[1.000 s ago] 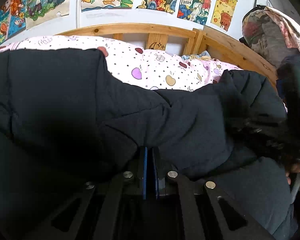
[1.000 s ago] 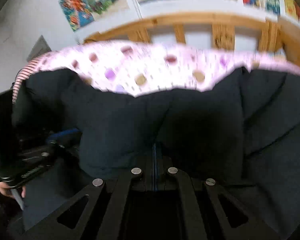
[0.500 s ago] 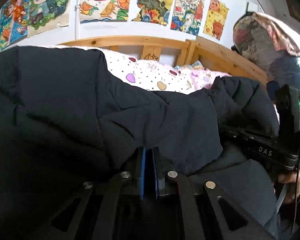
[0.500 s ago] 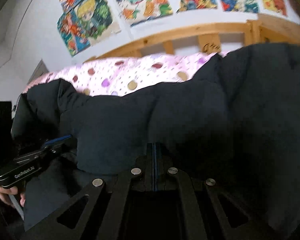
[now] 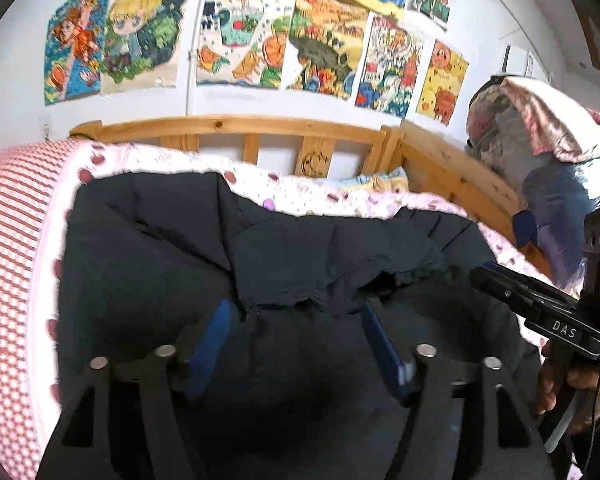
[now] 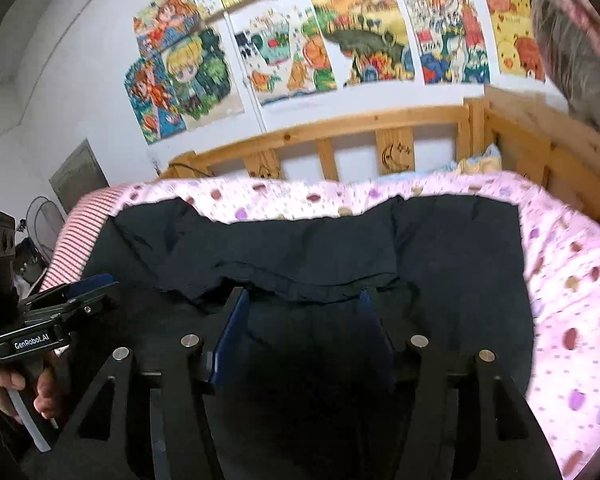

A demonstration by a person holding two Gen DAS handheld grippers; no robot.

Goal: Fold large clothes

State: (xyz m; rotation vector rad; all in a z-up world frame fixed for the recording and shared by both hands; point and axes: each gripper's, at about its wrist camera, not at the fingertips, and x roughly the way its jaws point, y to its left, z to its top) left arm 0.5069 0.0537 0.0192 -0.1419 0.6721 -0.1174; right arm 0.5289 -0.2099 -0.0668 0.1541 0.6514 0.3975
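Note:
A large dark padded coat [image 5: 260, 248] [image 6: 440, 248] lies folded over on the pink spotted bedspread [image 6: 572, 288]. Its folded edge runs across just beyond both pairs of fingers. My left gripper [image 5: 296, 320] stands open above the near part of the coat, blue pads apart, nothing between them. My right gripper [image 6: 302, 312] is open too, over the same near layer. Each gripper shows in the other's view: the right one [image 5: 496, 276] at the right edge, the left one [image 6: 92, 284] at the left edge, each held by a hand.
A wooden bed rail [image 5: 236, 128] [image 6: 340, 136] runs along the far side and the right. Drawings cover the wall [image 5: 260, 40]. A bundle of bedding and bags [image 5: 548, 152] is heaped at the right. A red striped sheet [image 5: 8, 240] shows at the left.
Both grippers were shut on the coat's fabric and carried it up and over; now both are open, drawn back, and the coat lies folded on the bed.

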